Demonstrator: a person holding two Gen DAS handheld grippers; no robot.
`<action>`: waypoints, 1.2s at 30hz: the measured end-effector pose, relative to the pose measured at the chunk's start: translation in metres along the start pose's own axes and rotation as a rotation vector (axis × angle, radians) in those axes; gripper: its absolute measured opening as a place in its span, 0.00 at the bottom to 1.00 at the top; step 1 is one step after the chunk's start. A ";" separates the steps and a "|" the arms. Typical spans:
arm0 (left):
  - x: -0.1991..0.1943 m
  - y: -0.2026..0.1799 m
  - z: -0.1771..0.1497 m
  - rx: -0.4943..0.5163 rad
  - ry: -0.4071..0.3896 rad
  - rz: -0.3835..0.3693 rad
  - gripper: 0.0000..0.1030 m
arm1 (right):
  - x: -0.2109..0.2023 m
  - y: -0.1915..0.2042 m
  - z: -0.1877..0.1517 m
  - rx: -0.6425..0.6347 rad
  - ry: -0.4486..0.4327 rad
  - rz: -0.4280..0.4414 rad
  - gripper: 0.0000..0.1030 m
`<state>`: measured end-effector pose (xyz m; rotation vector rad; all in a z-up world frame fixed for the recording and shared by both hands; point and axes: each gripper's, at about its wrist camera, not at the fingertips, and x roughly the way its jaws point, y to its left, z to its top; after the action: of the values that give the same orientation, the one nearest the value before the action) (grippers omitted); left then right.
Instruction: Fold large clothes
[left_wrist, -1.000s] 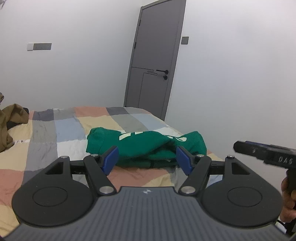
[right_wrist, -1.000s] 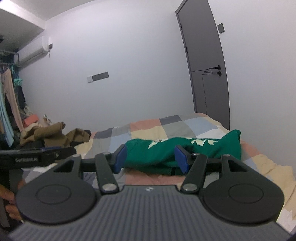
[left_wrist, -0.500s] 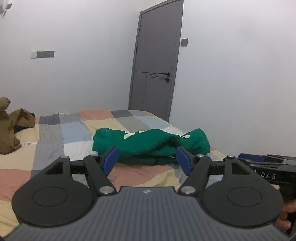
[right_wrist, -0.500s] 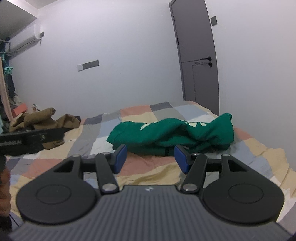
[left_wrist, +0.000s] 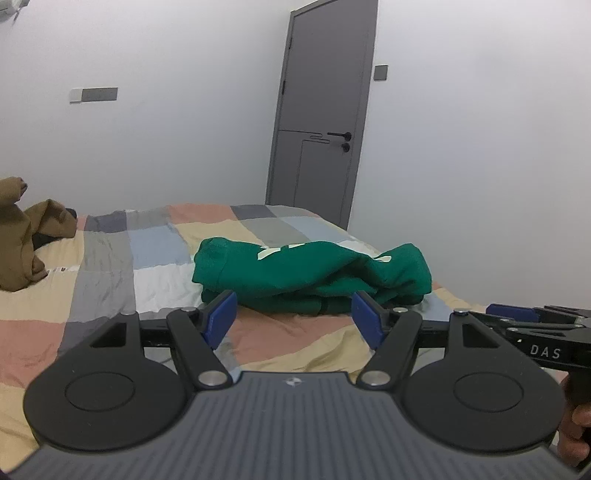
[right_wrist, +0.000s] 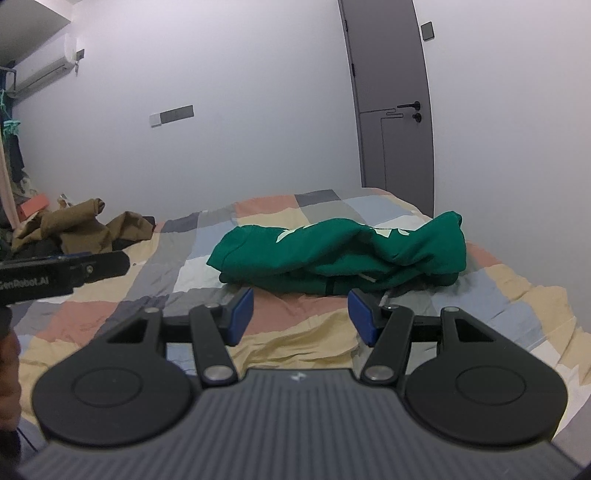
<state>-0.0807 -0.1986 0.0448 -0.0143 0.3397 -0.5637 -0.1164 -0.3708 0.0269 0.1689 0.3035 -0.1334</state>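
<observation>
Lowering toward green garment (left_wrist: 310, 273) | both grippers (left_wrist: 293, 319) (right_wrist: 301, 314) wide, empty

Left hand-held gripper (left_wrist: 291, 319) jaws apart, empty, right hand-held gripper (right_wrist: 301, 314) alongside, jaws apart, empty

The brown garment (left_wrist: 18, 236) is cut off by the left edge.

1. I am seeing one green garment (left_wrist: 314, 269) lying on one patchwork bed (left_wrist: 107, 266).
2. I am operating two grippers: left gripper (left_wrist: 293, 319), right gripper (right_wrist: 301, 314).
3. I am counting one door (left_wrist: 325, 110) and one brown clothes heap (right_wrist: 77, 225).
</observation>
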 end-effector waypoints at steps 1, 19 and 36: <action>0.001 0.001 0.000 -0.006 0.004 -0.003 0.72 | 0.000 -0.001 0.000 0.002 0.001 0.000 0.58; 0.004 0.003 -0.003 -0.006 0.020 0.050 0.99 | -0.005 -0.001 0.000 -0.001 -0.001 -0.023 0.58; 0.005 -0.001 -0.004 -0.012 0.027 0.075 1.00 | -0.007 -0.004 0.000 0.011 -0.001 -0.095 1.00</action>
<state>-0.0786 -0.2012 0.0401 -0.0053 0.3687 -0.4875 -0.1232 -0.3744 0.0286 0.1654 0.3094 -0.2289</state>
